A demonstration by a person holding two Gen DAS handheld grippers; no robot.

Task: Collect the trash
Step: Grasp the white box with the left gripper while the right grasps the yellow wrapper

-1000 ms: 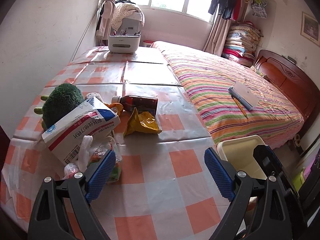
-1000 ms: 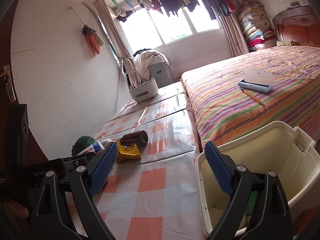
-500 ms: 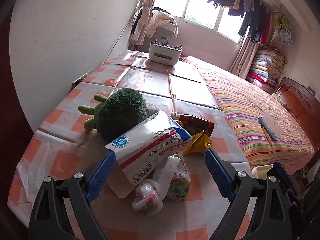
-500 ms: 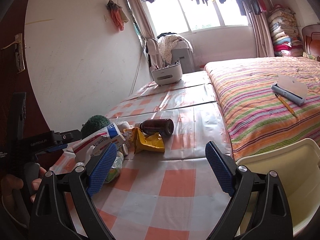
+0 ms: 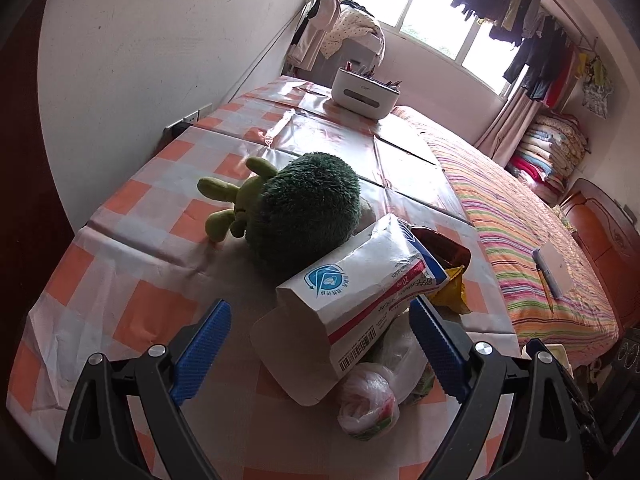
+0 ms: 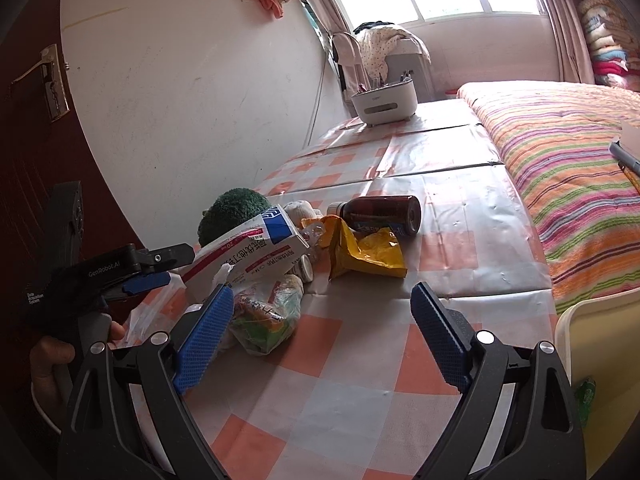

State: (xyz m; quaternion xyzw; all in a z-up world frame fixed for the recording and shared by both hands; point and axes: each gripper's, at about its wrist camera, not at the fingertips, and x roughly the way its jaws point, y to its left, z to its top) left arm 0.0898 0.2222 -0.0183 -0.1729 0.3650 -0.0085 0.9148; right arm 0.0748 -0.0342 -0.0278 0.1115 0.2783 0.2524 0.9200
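white carton (image 6: 252, 252): "20" beside Chinese print, barcode on its end | left gripper (image 6: 148, 272) body: "GenRobot.AI", small "Data Acquisition System" | brown bottle (image 6: 384, 212) label: unreadable

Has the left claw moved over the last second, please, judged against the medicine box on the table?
Yes. The left claw has swung left and closed in on the medicine box, which now sits between its open fingers rather than off to the left.

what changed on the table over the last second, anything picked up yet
Nothing picked up. The left claw swung left and closed in on the white box, which now lies between its open jaws. The right claw turned from the bin toward the pile, also open. Box, bottle and yellow wrapper stayed put.
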